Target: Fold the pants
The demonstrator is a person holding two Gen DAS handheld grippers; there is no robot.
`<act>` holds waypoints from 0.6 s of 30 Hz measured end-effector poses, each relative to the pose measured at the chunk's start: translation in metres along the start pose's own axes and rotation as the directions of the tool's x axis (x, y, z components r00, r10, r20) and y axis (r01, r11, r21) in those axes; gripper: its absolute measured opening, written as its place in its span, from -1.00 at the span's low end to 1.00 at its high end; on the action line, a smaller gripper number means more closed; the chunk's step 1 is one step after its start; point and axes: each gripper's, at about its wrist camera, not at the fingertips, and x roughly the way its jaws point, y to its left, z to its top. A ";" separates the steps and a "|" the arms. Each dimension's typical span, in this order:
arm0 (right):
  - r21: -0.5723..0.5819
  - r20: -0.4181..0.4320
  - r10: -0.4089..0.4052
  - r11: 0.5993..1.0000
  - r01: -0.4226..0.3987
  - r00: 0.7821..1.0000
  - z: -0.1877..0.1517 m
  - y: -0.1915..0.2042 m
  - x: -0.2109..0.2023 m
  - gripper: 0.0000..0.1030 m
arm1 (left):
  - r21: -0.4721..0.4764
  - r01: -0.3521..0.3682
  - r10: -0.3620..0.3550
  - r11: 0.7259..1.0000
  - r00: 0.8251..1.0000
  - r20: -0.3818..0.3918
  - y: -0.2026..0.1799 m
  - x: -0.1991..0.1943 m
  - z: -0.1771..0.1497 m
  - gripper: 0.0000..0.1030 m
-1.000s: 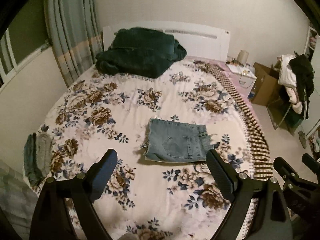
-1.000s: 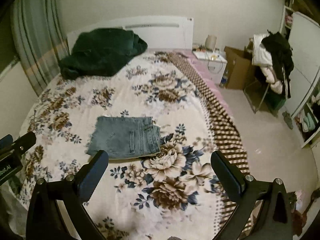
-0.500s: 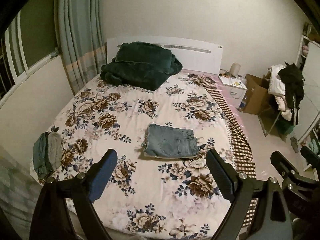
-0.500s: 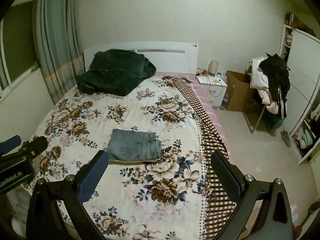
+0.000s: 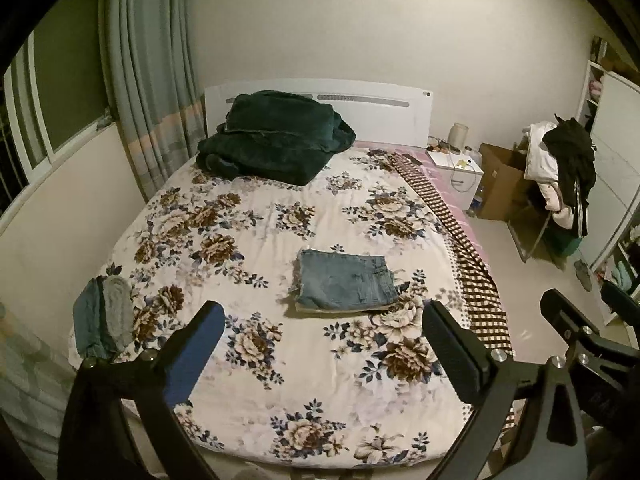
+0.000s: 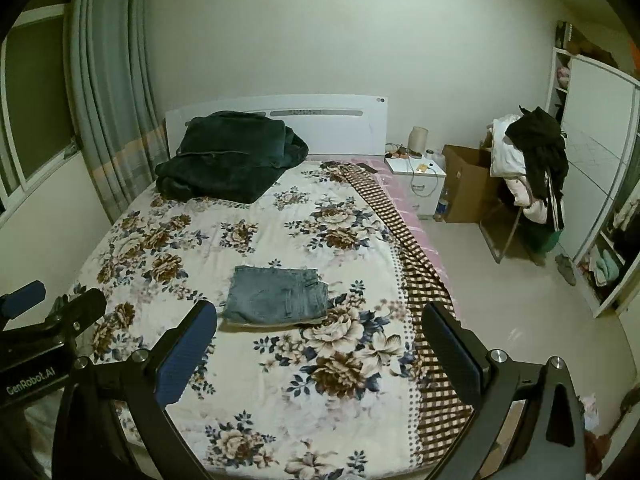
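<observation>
The blue denim pants (image 5: 345,282) lie folded into a compact rectangle on the floral bedspread (image 5: 256,248), toward the near right of the bed; they also show in the right wrist view (image 6: 277,295). My left gripper (image 5: 323,354) is open and empty, held back from the bed's foot, well short of the pants. My right gripper (image 6: 320,354) is open and empty too, at the same distance. The right gripper's body shows at the left wrist view's right edge (image 5: 580,336).
A dark green blanket (image 5: 276,136) is heaped by the white headboard (image 5: 380,104). A folded grey-blue garment (image 5: 103,316) lies at the bed's near left edge. A nightstand (image 6: 416,176), cardboard box (image 6: 466,184) and clothes-laden chair (image 6: 532,176) stand right of the bed.
Both grippers have pulled back and up from the bed, so the folded pants look smaller and farther. Both stayed open and empty. The pants have not moved.
</observation>
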 end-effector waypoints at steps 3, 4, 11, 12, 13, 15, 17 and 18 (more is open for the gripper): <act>0.006 -0.001 -0.005 1.000 0.005 1.000 -0.001 0.003 -0.002 1.00 | -0.001 -0.004 0.004 1.000 1.000 0.002 0.001 -0.001 -0.001 0.97; 0.006 -0.001 -0.006 1.000 0.006 1.000 -0.001 0.004 -0.001 1.00 | -0.003 -0.006 0.006 1.000 1.000 0.002 0.003 -0.003 -0.002 0.97; 0.012 -0.013 -0.007 1.000 0.007 1.000 0.001 0.005 0.003 1.00 | -0.007 -0.010 0.010 1.000 1.000 -0.001 0.011 -0.006 -0.005 0.97; 0.012 -0.013 -0.007 1.000 0.008 1.000 0.000 0.006 0.003 1.00 | -0.007 -0.010 0.010 1.000 1.000 -0.001 0.011 -0.005 -0.004 0.97; 0.012 -0.013 -0.007 1.000 0.008 1.000 0.000 0.005 0.003 1.00 | -0.007 -0.007 0.007 1.000 1.000 -0.004 0.011 -0.005 -0.004 0.97; 0.010 -0.016 -0.008 1.000 0.008 1.000 -0.001 0.006 0.003 1.00 | -0.007 -0.006 0.006 1.000 1.000 -0.005 0.012 -0.006 -0.005 0.97; 0.008 -0.021 -0.008 1.000 0.008 1.000 -0.003 0.006 0.004 1.00 | -0.007 -0.006 0.006 1.000 1.000 -0.006 0.014 -0.007 -0.007 0.97; 0.008 -0.025 -0.008 1.000 0.008 1.000 -0.004 0.007 0.004 1.00 | -0.007 -0.004 0.004 1.000 1.000 -0.007 0.014 -0.008 -0.007 0.97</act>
